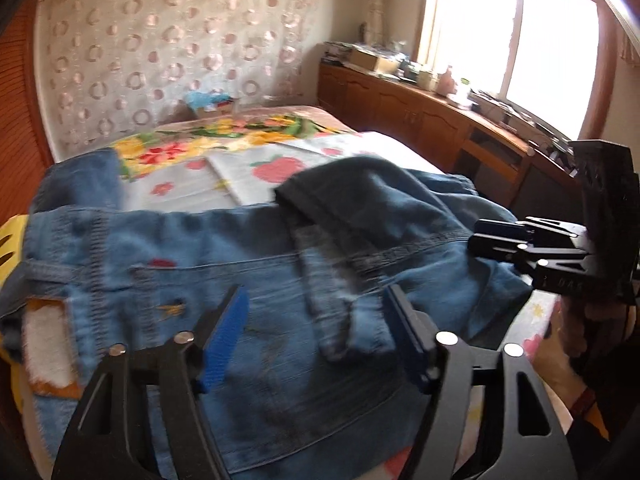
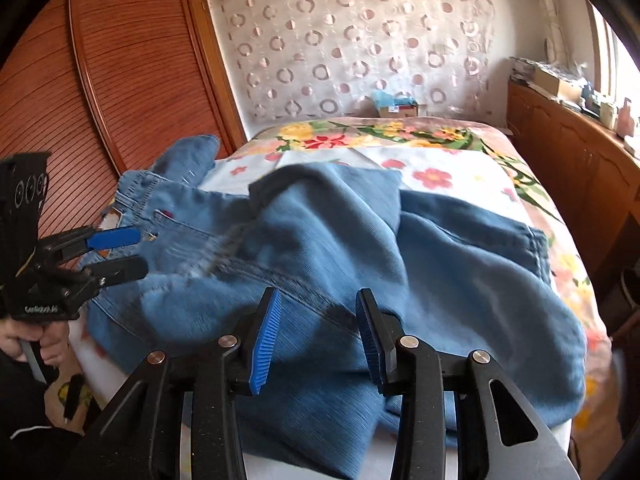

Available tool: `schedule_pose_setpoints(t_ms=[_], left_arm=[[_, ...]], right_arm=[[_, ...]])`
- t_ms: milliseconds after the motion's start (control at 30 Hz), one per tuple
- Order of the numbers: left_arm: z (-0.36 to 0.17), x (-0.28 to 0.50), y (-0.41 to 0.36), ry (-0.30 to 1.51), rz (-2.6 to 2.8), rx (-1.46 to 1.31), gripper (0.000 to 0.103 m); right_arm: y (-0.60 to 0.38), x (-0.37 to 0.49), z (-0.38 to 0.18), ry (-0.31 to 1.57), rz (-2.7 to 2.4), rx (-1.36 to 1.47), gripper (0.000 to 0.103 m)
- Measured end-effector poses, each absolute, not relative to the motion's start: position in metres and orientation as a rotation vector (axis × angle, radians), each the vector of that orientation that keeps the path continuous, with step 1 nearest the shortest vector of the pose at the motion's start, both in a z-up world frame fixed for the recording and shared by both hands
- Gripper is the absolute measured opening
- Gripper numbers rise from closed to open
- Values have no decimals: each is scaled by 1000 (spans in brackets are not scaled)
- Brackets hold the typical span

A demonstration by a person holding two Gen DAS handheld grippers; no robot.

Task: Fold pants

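Note:
Blue denim pants (image 1: 248, 264) lie bunched across the near end of the bed, waistband and leather patch to the left, a dark leg folded over the top. They also show in the right wrist view (image 2: 420, 264). My left gripper (image 1: 316, 316) is open just above the denim, holding nothing; it also shows in the right wrist view (image 2: 120, 252) at the left by the waistband. My right gripper (image 2: 316, 328) is open over the pants' near edge, empty; it also shows in the left wrist view (image 1: 492, 240) at the right.
The bed (image 2: 440, 168) has a flowered sheet. A wooden cabinet (image 1: 420, 108) with clutter runs along the right under a bright window. A slatted wooden wardrobe (image 2: 120, 80) stands at the left. A small box (image 2: 396, 108) sits at the bed's far end.

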State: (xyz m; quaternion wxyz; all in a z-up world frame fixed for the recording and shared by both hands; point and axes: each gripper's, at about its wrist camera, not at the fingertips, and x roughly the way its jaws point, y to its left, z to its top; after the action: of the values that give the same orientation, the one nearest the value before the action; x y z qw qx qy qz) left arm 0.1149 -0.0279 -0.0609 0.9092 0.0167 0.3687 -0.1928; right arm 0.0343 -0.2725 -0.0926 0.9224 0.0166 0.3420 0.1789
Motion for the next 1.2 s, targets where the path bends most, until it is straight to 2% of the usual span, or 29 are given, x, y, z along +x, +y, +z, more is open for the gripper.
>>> schedule_pose_setpoints(t_ms=[67,200,267,333,433,567,667,767,1033,1067,1100,1133,1200], left_arm=[[-69,119,-40,792,-434,43,63],[-84,120,-52,847,-430,82,63],[-88,118,-52,852,-419,89,56],[-87,115,-52,844,-418,93,37],[-82,106,-52,821,-432,94,23],[-74,95,-50,793,-426,107,22],[-74,97,-44,794,-417,95,22],[-76,98,-40,806,-412,74,22],[-80,98,-37,805,-414,59,22],[-78,97,-37,798,-416,57,21],[-75,94,-36,785,-417,52,19],[-69,89,-35,763,-418,50,17],[-58,82,-30,728,-409,46,16]], right_arm=[[-276,35,-88,710,362,42,41],[-283,29,-84,713,355,65,42],[-282,29,-83,714,355,76,43],[-283,29,-85,715,353,83,43],[-278,33,-84,714,356,86,43],[-276,41,-74,683,370,54,43],[-260,63,-55,648,420,8,51],[-240,96,-43,639,451,-41,51],[-200,182,-70,737,439,-211,51],[-195,187,-73,751,438,-223,43],[-193,189,-74,754,442,-220,16],[-193,190,-72,758,455,-214,6],[-195,185,-60,724,483,-173,4]])
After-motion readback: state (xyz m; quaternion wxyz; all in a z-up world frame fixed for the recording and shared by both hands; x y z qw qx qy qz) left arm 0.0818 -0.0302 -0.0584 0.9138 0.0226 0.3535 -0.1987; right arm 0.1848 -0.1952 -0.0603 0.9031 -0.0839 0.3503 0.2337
